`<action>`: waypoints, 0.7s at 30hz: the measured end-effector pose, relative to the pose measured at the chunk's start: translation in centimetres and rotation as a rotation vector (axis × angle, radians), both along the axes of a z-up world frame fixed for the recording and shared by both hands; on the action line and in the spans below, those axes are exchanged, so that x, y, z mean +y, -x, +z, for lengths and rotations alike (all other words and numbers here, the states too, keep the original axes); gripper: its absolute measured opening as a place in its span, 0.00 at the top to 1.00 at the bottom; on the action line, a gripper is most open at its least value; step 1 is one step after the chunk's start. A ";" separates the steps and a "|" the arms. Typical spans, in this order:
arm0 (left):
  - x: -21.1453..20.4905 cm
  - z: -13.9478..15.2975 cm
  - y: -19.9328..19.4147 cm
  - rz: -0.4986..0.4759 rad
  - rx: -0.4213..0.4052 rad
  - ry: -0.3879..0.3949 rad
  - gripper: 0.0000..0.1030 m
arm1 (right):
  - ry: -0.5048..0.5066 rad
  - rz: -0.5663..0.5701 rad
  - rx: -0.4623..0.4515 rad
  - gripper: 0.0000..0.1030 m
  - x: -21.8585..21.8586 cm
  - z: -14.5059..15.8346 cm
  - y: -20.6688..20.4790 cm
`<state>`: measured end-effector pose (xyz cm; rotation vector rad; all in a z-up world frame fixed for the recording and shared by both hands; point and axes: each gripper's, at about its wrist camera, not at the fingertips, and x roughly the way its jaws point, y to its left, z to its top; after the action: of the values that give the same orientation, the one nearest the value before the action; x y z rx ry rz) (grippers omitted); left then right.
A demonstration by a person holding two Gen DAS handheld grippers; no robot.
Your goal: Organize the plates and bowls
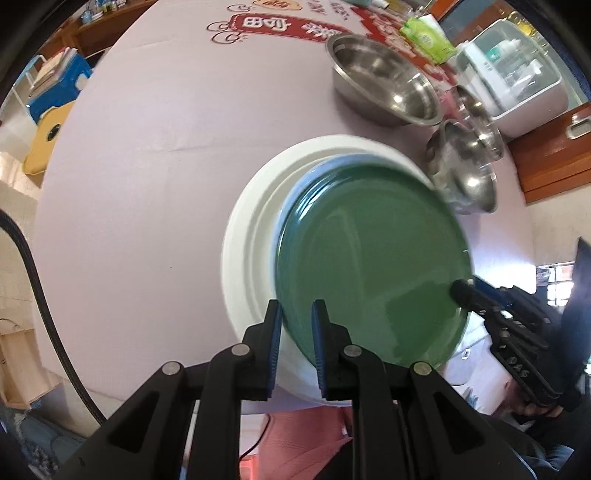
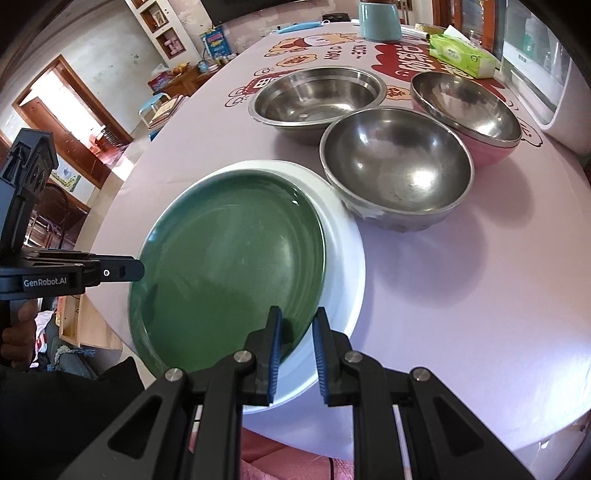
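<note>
A green plate [image 1: 373, 254] [image 2: 229, 266] is held over a white plate [image 1: 251, 229] [image 2: 343, 236] near the table's front edge. My left gripper [image 1: 297, 332] is shut on the green plate's near rim; it also shows at the left in the right wrist view [image 2: 136, 269]. My right gripper [image 2: 297, 332] is shut on the green plate's opposite rim; it also shows in the left wrist view [image 1: 458, 290]. Three steel bowls stand behind: a wide one [image 2: 317, 98] [image 1: 384, 83], a round one [image 2: 397, 166] [image 1: 461, 166], and one with a pink outside [image 2: 467, 109].
The round table [image 2: 461, 295] [image 1: 147, 155] has a lilac printed cloth. A green tissue pack [image 2: 461, 55] [image 1: 428, 35], a teal cup [image 2: 380, 20] and a white appliance [image 2: 546, 74] stand at the back right. A blue stool [image 1: 59, 88] stands beyond the table.
</note>
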<state>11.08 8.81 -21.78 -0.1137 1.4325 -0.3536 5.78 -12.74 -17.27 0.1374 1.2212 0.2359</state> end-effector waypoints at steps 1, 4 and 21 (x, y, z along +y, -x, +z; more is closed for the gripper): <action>0.0 0.2 0.0 -0.005 0.002 0.023 0.87 | 0.001 -0.002 -0.001 0.83 0.0 0.0 -0.1; -0.5 0.3 0.0 -0.018 -0.014 -0.003 0.87 | 0.001 -0.012 -0.002 0.82 0.0 0.0 -0.2; 0.8 1.5 0.2 0.006 -0.038 0.012 0.78 | 0.010 -0.034 -0.016 0.69 0.1 0.5 -0.1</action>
<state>10.87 9.59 -20.24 -0.1208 1.3918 -0.3576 5.90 -12.67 -16.81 0.1470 1.2030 0.2006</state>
